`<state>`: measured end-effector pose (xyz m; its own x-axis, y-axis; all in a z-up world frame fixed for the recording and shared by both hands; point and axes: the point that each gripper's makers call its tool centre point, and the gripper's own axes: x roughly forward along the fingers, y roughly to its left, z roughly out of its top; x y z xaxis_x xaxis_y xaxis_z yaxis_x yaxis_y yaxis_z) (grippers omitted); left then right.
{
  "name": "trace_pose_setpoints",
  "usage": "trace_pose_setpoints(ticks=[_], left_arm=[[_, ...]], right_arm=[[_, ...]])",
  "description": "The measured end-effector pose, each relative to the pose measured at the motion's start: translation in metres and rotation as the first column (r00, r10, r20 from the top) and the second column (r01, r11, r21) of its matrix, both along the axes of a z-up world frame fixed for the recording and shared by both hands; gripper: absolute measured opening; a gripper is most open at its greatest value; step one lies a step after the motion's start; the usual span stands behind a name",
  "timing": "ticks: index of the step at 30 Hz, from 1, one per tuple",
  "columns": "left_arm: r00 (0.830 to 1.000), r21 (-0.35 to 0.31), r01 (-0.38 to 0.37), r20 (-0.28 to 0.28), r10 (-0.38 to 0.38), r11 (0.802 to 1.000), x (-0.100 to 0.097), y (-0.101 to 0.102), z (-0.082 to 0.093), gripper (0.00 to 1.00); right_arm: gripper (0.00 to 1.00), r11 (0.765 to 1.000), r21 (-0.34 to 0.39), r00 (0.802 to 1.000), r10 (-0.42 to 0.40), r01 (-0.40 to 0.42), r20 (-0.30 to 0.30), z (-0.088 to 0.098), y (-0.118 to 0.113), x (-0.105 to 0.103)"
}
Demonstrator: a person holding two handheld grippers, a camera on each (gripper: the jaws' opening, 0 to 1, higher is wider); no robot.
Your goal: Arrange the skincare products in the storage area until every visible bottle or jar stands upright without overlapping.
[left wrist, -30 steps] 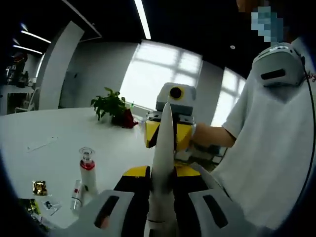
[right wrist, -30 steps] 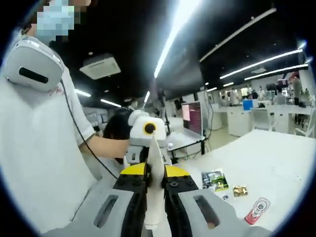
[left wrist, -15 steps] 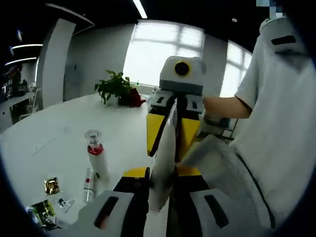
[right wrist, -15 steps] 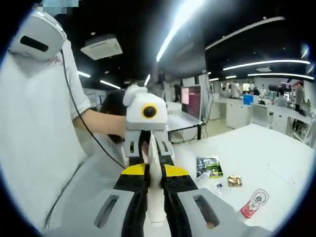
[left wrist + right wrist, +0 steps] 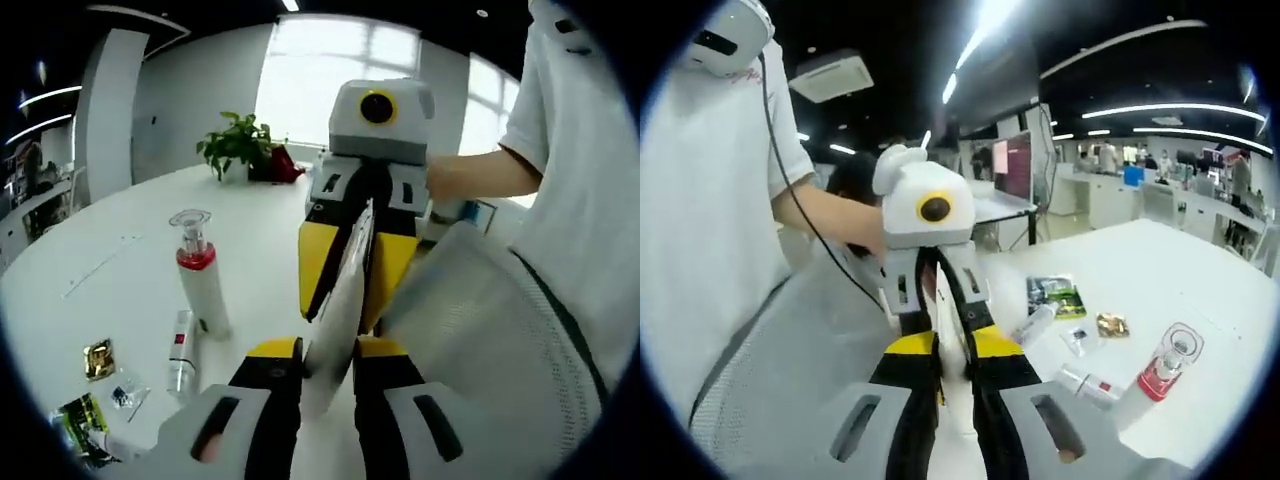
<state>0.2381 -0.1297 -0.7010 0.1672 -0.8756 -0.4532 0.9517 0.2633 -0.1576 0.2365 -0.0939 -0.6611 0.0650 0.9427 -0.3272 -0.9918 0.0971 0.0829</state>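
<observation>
- In the left gripper view, the left gripper (image 5: 327,352) has its jaws closed on one end of a white tube (image 5: 338,300), which is held up above the white table (image 5: 120,270).
- The right gripper (image 5: 350,260) comes from the other side and its yellow jaws are closed on the far end of the same tube, so the two grippers face each other.
- In the right gripper view, the right gripper (image 5: 952,352) and the left gripper (image 5: 936,300) meet tip to tip, with the tube (image 5: 951,335) between them, mostly hidden.
- A pump bottle (image 5: 201,285) with a red collar and a clear cap stands upright on the table.
- Just beside its base, a small tube (image 5: 181,353) with a red band lies flat.
- Small packets (image 5: 98,360) lie near the table edge.
- A potted plant (image 5: 238,148) stands at the far side of the table.
- The person's white shirt (image 5: 580,190) is at the side.
</observation>
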Motion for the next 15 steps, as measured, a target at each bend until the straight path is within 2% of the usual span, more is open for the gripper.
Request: trace_pose_setpoints(ticks=[7,15], left_arm=[[1.000,-0.002,-0.006,-0.008,0.006,1.000,0.009,0.000,-0.012,0.15],[1.000,0.022,-0.015,0.013,0.015,1.000,0.025,-0.001,-0.022,0.14]], right_arm=[[0.11,1.000,-0.023,1.000,-0.020,0.020,-0.015,-0.013,-0.007,0.011],[0.12,0.997,-0.054,0.999,-0.048,0.047,-0.010,-0.024,-0.009,0.026]])
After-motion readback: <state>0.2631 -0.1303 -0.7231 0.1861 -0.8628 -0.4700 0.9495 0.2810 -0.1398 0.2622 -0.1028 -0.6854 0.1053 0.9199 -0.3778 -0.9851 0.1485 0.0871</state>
